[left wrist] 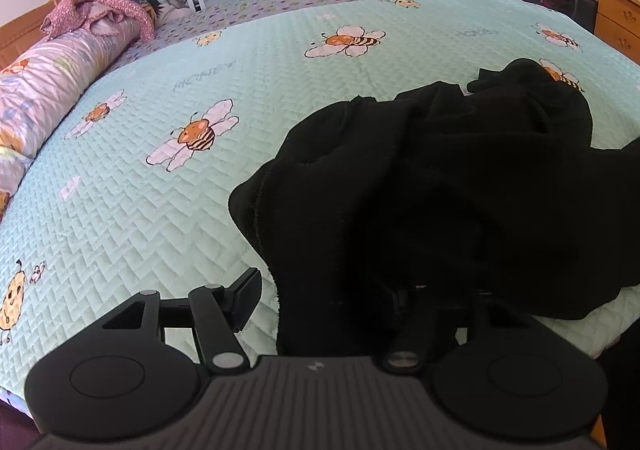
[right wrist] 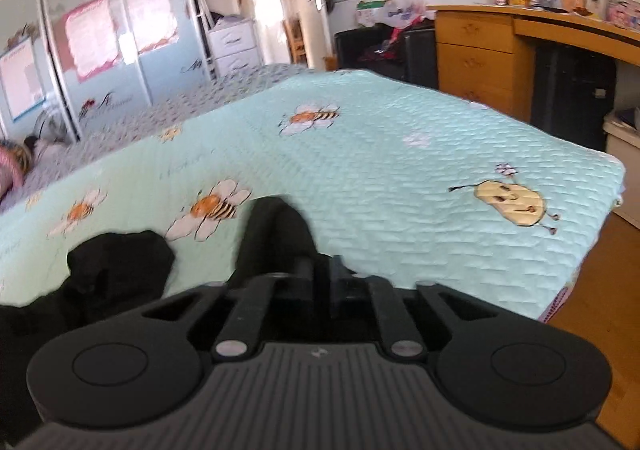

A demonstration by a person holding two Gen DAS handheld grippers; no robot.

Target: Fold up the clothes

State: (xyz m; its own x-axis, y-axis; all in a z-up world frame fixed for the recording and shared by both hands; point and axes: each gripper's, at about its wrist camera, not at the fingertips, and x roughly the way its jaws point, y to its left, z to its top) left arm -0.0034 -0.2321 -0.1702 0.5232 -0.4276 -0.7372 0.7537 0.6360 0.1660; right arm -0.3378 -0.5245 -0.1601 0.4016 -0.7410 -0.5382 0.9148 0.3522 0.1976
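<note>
The left gripper stood nearest, its jaws wide, one finger bare and the other buried under the crumpled black garment on the near right of the quilt. The right gripper pinched a black fold, probably to lift an edge. A rolled duvet lay far left.

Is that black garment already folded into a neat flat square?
No, the black garment lies in a rumpled heap on the bee-print bedspread.
</note>
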